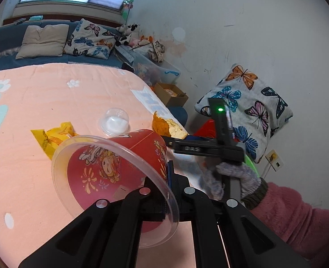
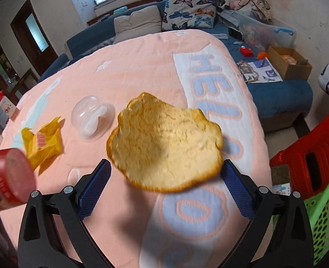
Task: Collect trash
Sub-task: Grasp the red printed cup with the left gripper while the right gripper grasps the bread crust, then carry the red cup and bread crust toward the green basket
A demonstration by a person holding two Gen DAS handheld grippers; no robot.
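My left gripper (image 1: 167,174) is shut on the clear lid rim of a red paper cup (image 1: 119,169) and holds it tilted above the pink blanket (image 1: 53,89). The cup also shows at the left edge of the right wrist view (image 2: 8,178). My right gripper (image 2: 166,176) has its blue pads (image 2: 95,185) wide apart, with a piece of orange peel (image 2: 166,140) between the tips, seemingly in mid-air; it also shows in the left wrist view (image 1: 169,125). A yellow wrapper (image 2: 44,143) and a clear plastic dome cup (image 2: 93,116) lie on the blanket.
A red stool (image 2: 309,156) and a green basket (image 2: 325,218) stand to the right of the bed. A cardboard box (image 2: 289,62), papers and a clear storage bin (image 2: 269,31) sit on the blue sofa. Butterfly pillows lie at the back.
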